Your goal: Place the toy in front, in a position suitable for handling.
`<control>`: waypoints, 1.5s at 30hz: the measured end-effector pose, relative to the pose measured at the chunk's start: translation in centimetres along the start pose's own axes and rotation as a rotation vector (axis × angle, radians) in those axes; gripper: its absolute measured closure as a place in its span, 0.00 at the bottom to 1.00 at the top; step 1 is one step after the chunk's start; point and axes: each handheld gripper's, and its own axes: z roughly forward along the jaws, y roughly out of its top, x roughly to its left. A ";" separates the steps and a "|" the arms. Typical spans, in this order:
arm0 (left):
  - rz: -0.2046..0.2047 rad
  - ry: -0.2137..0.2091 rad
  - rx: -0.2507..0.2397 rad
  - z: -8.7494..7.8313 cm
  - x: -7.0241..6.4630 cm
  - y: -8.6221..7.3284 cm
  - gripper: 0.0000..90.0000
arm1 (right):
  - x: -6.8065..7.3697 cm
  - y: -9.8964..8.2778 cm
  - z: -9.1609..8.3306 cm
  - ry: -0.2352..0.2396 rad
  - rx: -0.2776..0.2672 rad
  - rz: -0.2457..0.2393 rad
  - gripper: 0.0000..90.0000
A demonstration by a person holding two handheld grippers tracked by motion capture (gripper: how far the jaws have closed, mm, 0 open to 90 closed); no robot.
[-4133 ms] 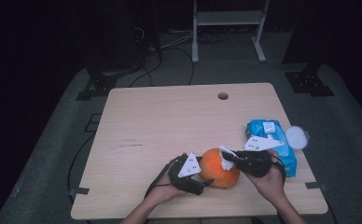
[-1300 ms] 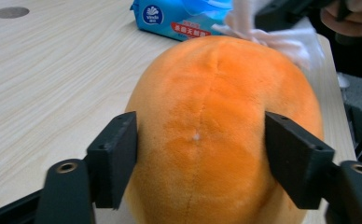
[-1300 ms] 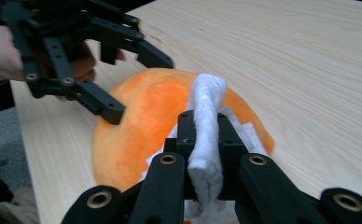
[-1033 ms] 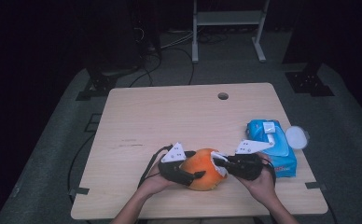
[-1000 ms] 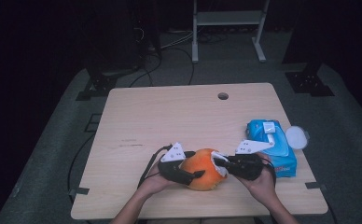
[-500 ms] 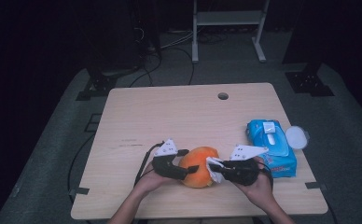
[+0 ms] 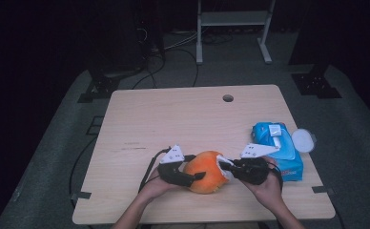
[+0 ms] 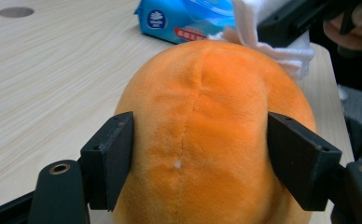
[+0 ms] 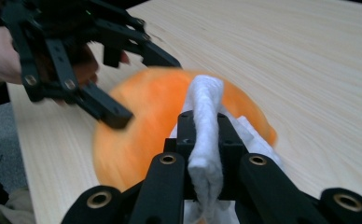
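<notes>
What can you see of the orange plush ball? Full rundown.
The orange plush ball is round, with short fuzzy fabric and a seam running over its top. It rests on the wooden table near the front edge. The left gripper clamps it, one black pad pressing each side. The right gripper, shut on a folded white wipe, presses that wipe against the ball's far side. No damage or stains are evident.

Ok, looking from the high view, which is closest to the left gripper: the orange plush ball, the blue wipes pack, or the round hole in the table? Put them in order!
From the left gripper:
1. Orange plush ball: between its jaws, near the table's front edge.
2. Blue wipes pack: off to the right, by the right edge.
3. Round hole: far side of the table.
</notes>
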 end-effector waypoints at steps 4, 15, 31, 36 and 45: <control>-0.006 -0.004 -0.005 0.0 0.1 -0.1 0.29 | -0.4 -0.2 0.0 -0.003 0.010 0.007 0.92; 0.102 0.017 0.026 0.6 -1.9 0.7 0.28 | -1.0 -0.1 0.0 -0.007 0.000 0.042 0.92; 0.166 0.010 0.018 1.6 -3.6 0.7 0.25 | -0.4 0.2 -0.2 0.003 -0.008 0.031 0.92; 0.121 0.010 -0.008 1.0 -2.8 1.2 0.09 | -0.9 -0.5 0.1 0.005 0.016 0.048 0.92; 0.086 0.036 0.046 1.7 -2.8 0.9 0.19 | -1.7 -0.7 -0.3 -0.013 0.019 0.067 0.92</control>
